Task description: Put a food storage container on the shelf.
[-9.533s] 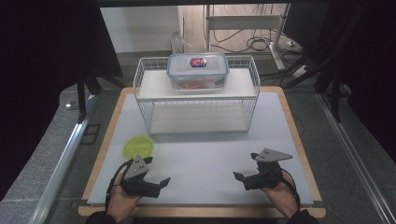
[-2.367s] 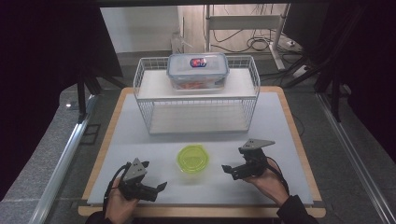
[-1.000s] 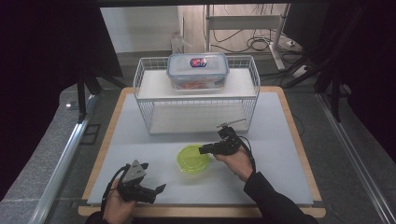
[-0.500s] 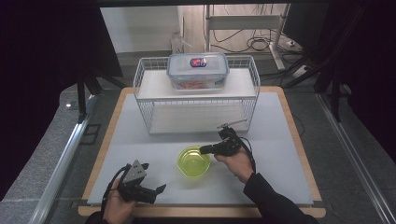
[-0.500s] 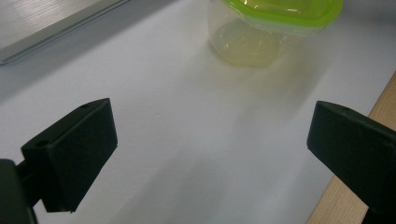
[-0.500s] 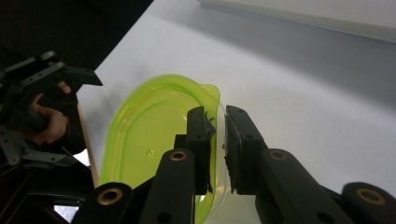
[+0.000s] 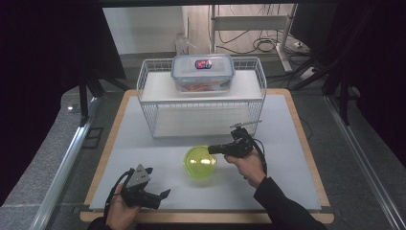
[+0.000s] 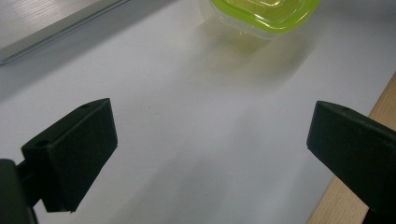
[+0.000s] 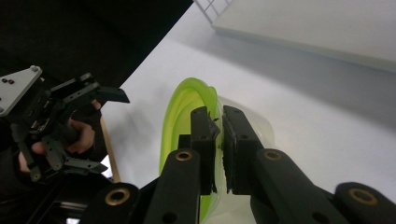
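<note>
Moved in, right claw [image 9: 215,122] just clamped, apparently on green bowl [image 7: 200,162] rim; left claw [image 8: 210,149] wide open.

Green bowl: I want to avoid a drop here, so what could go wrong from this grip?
The right tongs have just been closing and pinch only the thin rim of the green bowl; lifted, it may tip or slip. The wire rack stands close behind, so a swing could clip it.
</note>
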